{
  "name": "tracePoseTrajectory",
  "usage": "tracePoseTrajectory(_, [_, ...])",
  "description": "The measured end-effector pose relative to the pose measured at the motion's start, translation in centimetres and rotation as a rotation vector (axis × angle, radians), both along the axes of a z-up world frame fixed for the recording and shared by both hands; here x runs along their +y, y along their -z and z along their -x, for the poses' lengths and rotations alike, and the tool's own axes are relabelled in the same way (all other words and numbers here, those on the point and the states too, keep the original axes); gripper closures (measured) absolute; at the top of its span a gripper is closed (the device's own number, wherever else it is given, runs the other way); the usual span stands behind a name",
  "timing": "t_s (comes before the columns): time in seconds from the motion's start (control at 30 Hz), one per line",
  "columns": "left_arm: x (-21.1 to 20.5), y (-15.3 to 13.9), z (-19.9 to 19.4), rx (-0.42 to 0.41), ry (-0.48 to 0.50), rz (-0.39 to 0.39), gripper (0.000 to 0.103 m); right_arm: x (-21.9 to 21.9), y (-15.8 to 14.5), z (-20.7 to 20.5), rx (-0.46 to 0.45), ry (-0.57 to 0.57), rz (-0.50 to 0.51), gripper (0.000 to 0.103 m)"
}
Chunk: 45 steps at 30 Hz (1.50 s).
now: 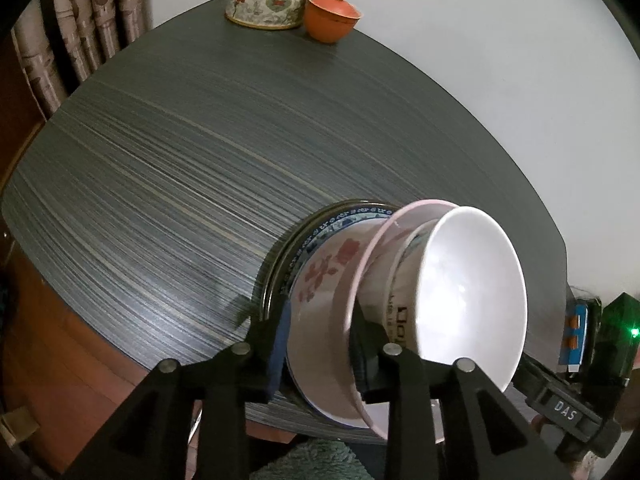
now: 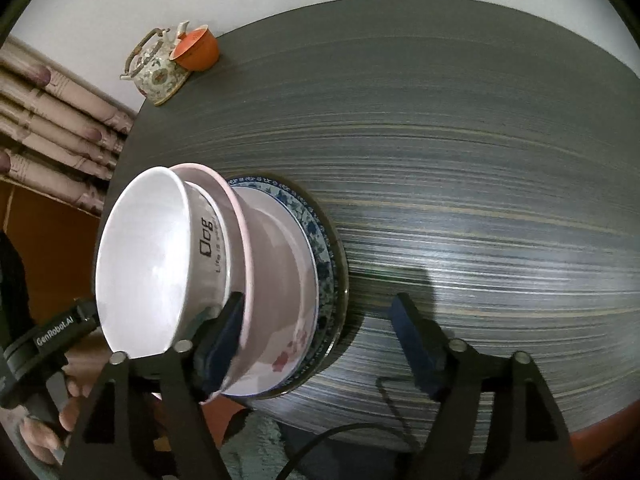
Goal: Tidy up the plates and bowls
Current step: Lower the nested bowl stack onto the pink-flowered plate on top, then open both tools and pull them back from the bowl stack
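Dark streaked table [image 1: 168,184] with a stack of dishes at its near edge. At the bottom of the stack: a dark-rimmed plate [image 1: 276,256], then a blue-patterned plate [image 1: 344,216]. On those: a pink bowl with red flowers [image 1: 320,276], with a white printed bowl [image 1: 400,312] nested in it, and a plain white bowl [image 1: 468,284] nested on top.

Left gripper [image 1: 320,356] closed across the wall of the pink bowl near its rim: 1 blue pad [image 1: 280,348] against the outside, the other finger reaching inside, between the pink wall and the printed bowl.

Right gripper [image 2: 324,344] spread wide, nothing between its 2 fingers. Its left pad [image 2: 226,340] close against the outer wall of the pink bowl [image 2: 276,280], just under the flared rim; cannot tell if touching. Its right finger well clear, out over bare table [image 2: 500,160]. Same stack in this view: white bowl [image 2: 148,264] uppermost, printed bowl [image 2: 208,248] under it, blue-patterned plate [image 2: 320,256] and dark-rimmed plate [image 2: 340,272] beneath.

At the far edge of the table, well apart from the stack: a floral teapot [image 1: 264,0] with an orange lidded cup [image 1: 330,16] just beside it. Patterned curtain [image 1: 60,40] beyond the table's left side.
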<state>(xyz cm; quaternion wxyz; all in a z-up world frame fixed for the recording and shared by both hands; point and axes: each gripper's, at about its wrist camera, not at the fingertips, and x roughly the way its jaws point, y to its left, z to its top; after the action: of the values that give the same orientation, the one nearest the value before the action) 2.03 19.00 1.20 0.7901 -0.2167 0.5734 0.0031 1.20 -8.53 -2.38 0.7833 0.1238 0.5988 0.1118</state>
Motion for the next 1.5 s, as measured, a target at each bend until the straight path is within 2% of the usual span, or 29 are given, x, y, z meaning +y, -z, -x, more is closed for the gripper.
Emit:
tracePoseTrajectory(0.1, [0.1,0.0,0.1,0.002,-0.004,0.004,0.074,-0.5,-0.1,0.1,-0.015,0.001,-0.001,0.015])
tracePoseTrajectory(0.23, [0.0,-0.4,0.2,-0.009,-0.009,-0.003,0.071,-0.9,-0.3,0.4,-0.024,0.003,-0.014,0.010])
tracePoseTrajectory(0.43, [0.0,-1.4,0.5,-0.034,-0.025,-0.004,0.068,-1.0,-1.7,1.2,-0.091,-0.016,0.011,0.003])
tracePoseTrajectory(0.77, [0.6,-3.5,2.6,-0.092,-0.082,-0.034,0.053,-1.6,-2.5,3.3,-0.161,-0.033,0.060,0.000])
tracePoseTrajectory(0.87, [0.4,-4.1,3.5,-0.110,-0.100,-0.052,0.045,-1.7,-2.8,4.2,-0.202,-0.048,0.082,0.000])
tracePoseTrajectory(1.1, [-1.3,-4.9,6.9,-0.184,-0.094,-0.142,0.043,-0.7,-3.4,6.5,-0.297,-0.105,0.115,0.000])
tracePoseTrajectory(1.17, [-2.3,-4.7,7.7,-0.208,-0.076,-0.174,0.038,-0.3,-3.4,7.3,-0.317,-0.123,0.116,0.000])
tracePoseTrajectory(1.27, [-3.9,-4.1,8.5,-0.239,-0.057,-0.247,0.037,0.3,-3.5,8.1,-0.334,-0.147,0.121,0.000])
tracePoseTrajectory(1.43, [-5.3,-3.0,9.3,-0.238,-0.028,-0.338,0.037,1.0,-3.1,9.4,-0.340,-0.172,0.127,0.000])
tracePoseTrajectory(1.5, [-5.5,-2.5,9.4,-0.239,-0.027,-0.350,0.037,1.4,-3.0,9.8,-0.339,-0.183,0.133,0.000])
